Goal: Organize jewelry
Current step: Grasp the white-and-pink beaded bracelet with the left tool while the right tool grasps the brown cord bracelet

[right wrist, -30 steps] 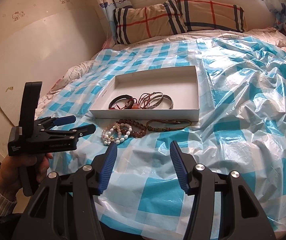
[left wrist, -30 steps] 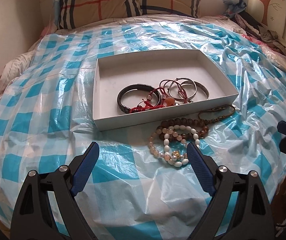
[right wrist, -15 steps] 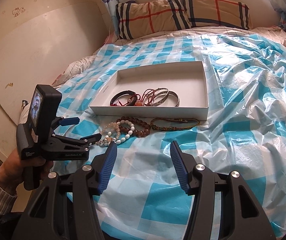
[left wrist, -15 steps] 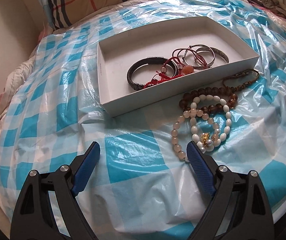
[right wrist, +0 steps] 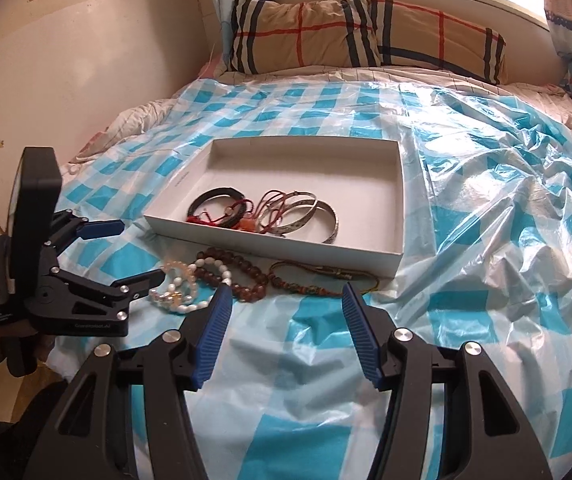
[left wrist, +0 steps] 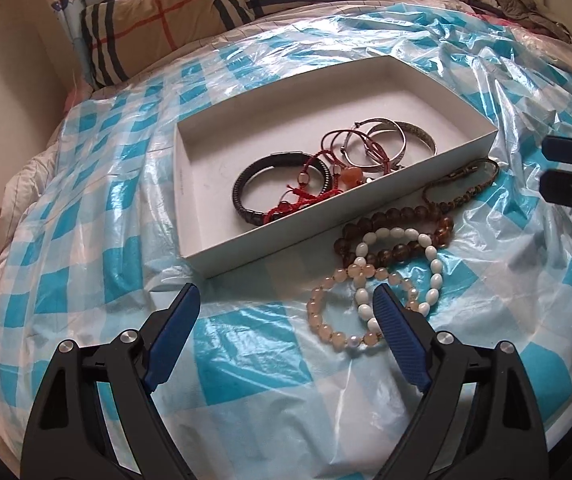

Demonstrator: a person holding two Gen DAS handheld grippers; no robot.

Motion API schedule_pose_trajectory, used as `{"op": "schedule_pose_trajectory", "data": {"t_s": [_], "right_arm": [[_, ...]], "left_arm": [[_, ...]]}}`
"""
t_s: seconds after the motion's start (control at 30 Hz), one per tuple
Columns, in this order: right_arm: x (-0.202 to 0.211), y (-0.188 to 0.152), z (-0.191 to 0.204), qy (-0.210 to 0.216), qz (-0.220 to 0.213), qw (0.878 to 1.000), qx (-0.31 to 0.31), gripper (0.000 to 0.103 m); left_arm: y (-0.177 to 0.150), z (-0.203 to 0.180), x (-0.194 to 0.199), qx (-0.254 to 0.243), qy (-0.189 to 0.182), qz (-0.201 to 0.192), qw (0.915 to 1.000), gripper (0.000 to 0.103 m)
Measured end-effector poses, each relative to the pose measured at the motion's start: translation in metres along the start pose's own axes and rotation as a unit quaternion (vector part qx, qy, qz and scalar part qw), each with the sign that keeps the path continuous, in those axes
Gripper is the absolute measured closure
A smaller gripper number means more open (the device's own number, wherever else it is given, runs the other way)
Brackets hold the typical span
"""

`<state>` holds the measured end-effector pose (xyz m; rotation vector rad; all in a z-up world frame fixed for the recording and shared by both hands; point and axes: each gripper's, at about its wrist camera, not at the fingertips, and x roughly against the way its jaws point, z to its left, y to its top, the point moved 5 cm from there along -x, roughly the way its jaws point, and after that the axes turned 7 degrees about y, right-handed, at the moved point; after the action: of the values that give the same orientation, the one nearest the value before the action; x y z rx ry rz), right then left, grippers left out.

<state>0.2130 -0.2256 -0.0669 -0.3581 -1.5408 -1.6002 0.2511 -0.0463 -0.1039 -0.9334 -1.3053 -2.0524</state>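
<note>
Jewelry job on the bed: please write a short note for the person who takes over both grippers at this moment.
Left gripper: open, holds nothing; its jaws have just been closing a little, low over the pale bead bracelets.
Right gripper: open, empty, above the plastic sheet in front of the braided bracelet.
Already in the white box: black leather bracelet, red cord pieces, silver bangles.
Left outside, against the box's near wall: pale bead bracelets, brown bead bracelet, braided bracelet.
To do: probably lift these into the box, pale beads first.
</note>
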Motion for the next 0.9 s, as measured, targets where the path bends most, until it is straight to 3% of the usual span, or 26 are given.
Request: {"op": "schedule_pose_trajectory", "data": {"t_s": [0.13, 0.2, 0.27, 0.33, 0.37, 0.47, 0.67, 0.83, 0.87, 0.9], "right_arm": [[-0.037, 0.006, -0.022, -0.018, 0.039, 0.999, -0.002, 0.048], [-0.056, 0.004, -0.031, -0.019, 0.06, 0.998, -0.01, 0.048], [-0.069, -0.003, -0.035, -0.005, 0.074, 0.997, -0.019, 0.058], [-0.068, -0.007, -0.03, 0.005, 0.073, 0.997, -0.012, 0.083], [-0.065, -0.01, -0.025, 0.007, 0.073, 0.997, -0.004, 0.093], [-0.048, -0.017, -0.018, 0.008, 0.062, 0.998, 0.004, 0.1], [-0.005, -0.03, -0.013, 0.033, 0.037, 0.999, -0.023, 0.101], [-0.001, -0.025, -0.01, 0.035, 0.04, 0.998, -0.022, 0.1], [-0.004, -0.021, -0.012, 0.032, 0.04, 0.998, -0.023, 0.097], [-0.008, -0.017, -0.014, 0.027, 0.038, 0.999, -0.023, 0.065]], "left_arm": [[-0.007, -0.015, -0.012, 0.013, -0.071, 0.013, 0.9973, 0.071], [-0.008, -0.017, -0.011, 0.019, -0.09, 0.012, 0.9957, 0.08], [-0.01, -0.014, -0.009, 0.04, -0.116, 0.018, 0.9923, 0.09], [-0.013, -0.007, -0.006, 0.061, -0.136, 0.023, 0.9885, 0.096], [-0.015, -0.004, -0.003, 0.066, -0.141, 0.024, 0.9875, 0.096], [-0.02, 0.004, 0.006, 0.081, -0.16, 0.023, 0.9836, 0.096], [-0.03, 0.018, 0.029, 0.09, -0.163, 0.016, 0.9824, 0.096], [-0.037, 0.018, 0.025, 0.09, -0.153, 0.027, 0.9838, 0.096], [-0.038, 0.017, 0.024, 0.088, -0.148, 0.027, 0.9848, 0.096], [-0.038, 0.015, 0.024, 0.084, -0.142, 0.027, 0.986, 0.096]]}}
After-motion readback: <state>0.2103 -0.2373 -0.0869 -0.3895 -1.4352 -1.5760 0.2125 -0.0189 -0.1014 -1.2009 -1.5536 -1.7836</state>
